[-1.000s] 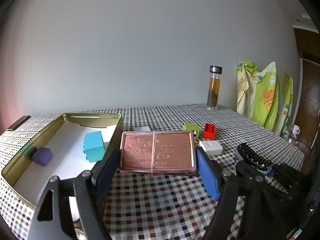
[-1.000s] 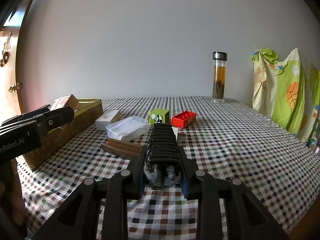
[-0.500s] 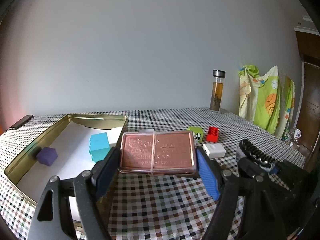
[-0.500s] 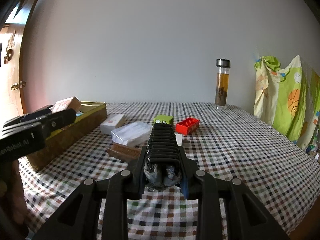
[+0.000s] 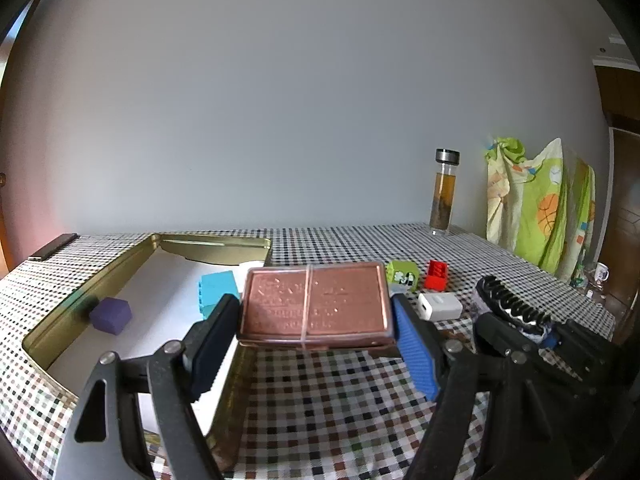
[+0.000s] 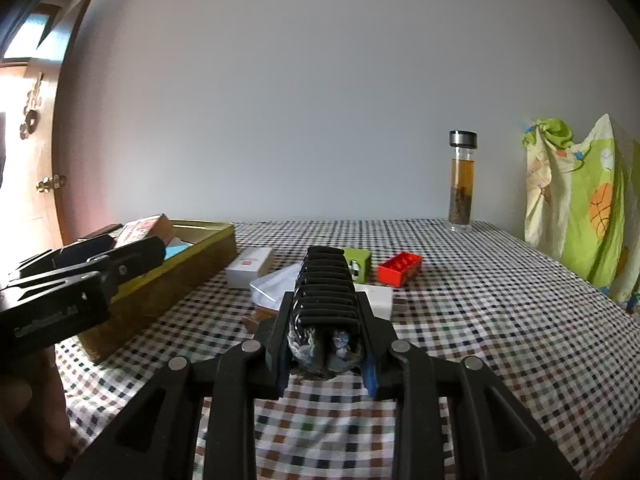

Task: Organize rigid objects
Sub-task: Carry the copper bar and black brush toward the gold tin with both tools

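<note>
- The open gold metal tin (image 5: 132, 258) on the checked table (image 5: 340, 392) holds a purple cube (image 5: 111, 315) and a teal block (image 5: 216, 290).
- At the tin's right wall, the left tool (image 5: 314, 326) pinches a flat copper-coloured embossed case (image 5: 315, 304), lifted above the table.
- Right of the tin, the right tool (image 6: 325, 334) grips a black ribbed clip (image 6: 325, 280).

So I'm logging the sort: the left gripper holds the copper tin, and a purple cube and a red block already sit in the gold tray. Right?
Not quite. The block beside the purple cube in the gold tray is teal, not red; the red block lies out on the table. The left wrist view shows this. The left gripper does hold the copper tin.
</note>
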Demonstrator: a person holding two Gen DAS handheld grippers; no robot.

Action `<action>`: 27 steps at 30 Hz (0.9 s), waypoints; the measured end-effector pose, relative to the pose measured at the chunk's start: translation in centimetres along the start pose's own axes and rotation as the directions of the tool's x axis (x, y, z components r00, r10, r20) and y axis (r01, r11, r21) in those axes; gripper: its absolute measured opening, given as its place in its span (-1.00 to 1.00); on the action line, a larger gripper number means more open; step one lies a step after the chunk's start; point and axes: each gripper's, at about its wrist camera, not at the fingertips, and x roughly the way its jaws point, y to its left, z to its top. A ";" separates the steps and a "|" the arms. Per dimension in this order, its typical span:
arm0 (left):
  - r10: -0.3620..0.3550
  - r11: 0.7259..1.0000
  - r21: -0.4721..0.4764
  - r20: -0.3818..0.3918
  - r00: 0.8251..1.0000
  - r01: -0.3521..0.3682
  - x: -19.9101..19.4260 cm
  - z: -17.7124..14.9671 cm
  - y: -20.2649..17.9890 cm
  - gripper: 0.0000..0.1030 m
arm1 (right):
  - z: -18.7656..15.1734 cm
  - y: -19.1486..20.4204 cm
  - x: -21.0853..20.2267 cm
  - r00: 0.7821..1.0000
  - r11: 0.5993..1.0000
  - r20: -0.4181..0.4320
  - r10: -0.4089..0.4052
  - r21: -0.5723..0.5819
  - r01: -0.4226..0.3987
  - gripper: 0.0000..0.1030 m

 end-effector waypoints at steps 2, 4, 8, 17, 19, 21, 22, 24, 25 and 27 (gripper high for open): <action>0.004 1.000 -0.005 0.003 1.000 -0.004 -0.1 0.0 0.3 0.49 | 0.0 0.5 -0.1 1.000 1.000 0.006 0.009 -0.006 -0.009 -0.42; 0.008 1.000 -0.011 0.005 1.000 -0.007 -0.1 0.0 0.6 0.49 | 0.0 0.8 -0.2 1.000 1.000 0.010 0.019 -0.008 -0.018 -0.42; 0.016 1.000 -0.026 0.007 1.000 -0.016 -0.3 0.0 1.4 0.49 | 0.0 0.9 -0.1 1.000 1.000 0.012 0.024 -0.005 -0.024 -0.42; 0.038 0.999 -0.039 0.016 0.999 -0.037 -0.6 -0.1 2.6 0.49 | 0.0 2.0 0.0 0.999 0.999 0.019 0.042 -0.012 -0.042 -0.42; 0.044 0.998 -0.041 0.021 0.999 -0.043 -0.8 -0.1 2.9 0.49 | 0.1 2.4 0.0 0.999 0.999 0.022 0.048 -0.021 -0.047 -0.42; 0.048 0.998 -0.044 0.023 0.999 -0.047 -0.9 -0.1 3.2 0.49 | 0.1 2.6 0.0 0.998 0.998 0.022 0.053 -0.030 -0.052 -0.42; 0.050 0.998 -0.047 0.023 0.998 -0.049 -0.9 -0.1 3.4 0.49 | 0.1 2.8 -0.1 0.998 0.998 0.022 0.056 -0.037 -0.055 -0.42; 0.055 0.997 -0.055 0.026 0.998 -0.053 -1.0 -0.1 3.8 0.49 | 0.1 3.0 0.0 0.998 0.997 0.022 0.062 -0.045 -0.061 -0.42; 0.058 0.997 -0.056 0.027 0.998 -0.056 -1.1 -0.1 4.0 0.49 | 0.1 3.1 0.0 0.998 0.997 0.023 0.066 -0.047 -0.065 -0.42; 0.070 0.996 -0.058 0.030 0.997 -0.068 -1.3 -0.2 4.3 0.49 | 0.1 3.4 0.0 0.997 0.996 0.024 0.073 -0.056 -0.072 -0.42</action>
